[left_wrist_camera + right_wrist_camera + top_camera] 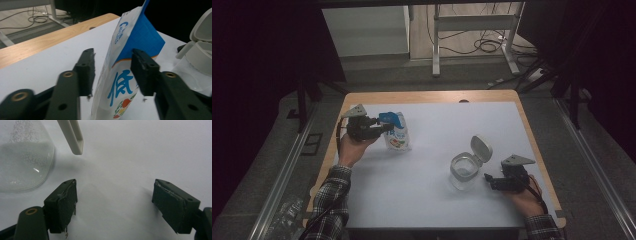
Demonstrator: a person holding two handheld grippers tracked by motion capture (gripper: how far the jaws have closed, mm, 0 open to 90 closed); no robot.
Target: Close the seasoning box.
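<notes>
A white and blue stand-up pouch [398,134] stands upright on the white table top [432,125] at the left. My left gripper [387,125] reaches in from the left, level with the pouch's top. In the left gripper view the pouch [120,82] sits between the jaws; one jaw is against its blue side and a narrow gap shows at the other. My left gripper [113,53] is open. A clear jar [463,171] with its white flip lid [481,148] raised stands right of centre. My right gripper [488,179] rests open and empty just right of the jar [22,157].
The white sheet lies on a wooden table whose edge [422,96] shows at the back and sides. Beyond it are metal desk legs [436,45] and floor cables [487,45]. Bare white surface lies between pouch and jar and along the front.
</notes>
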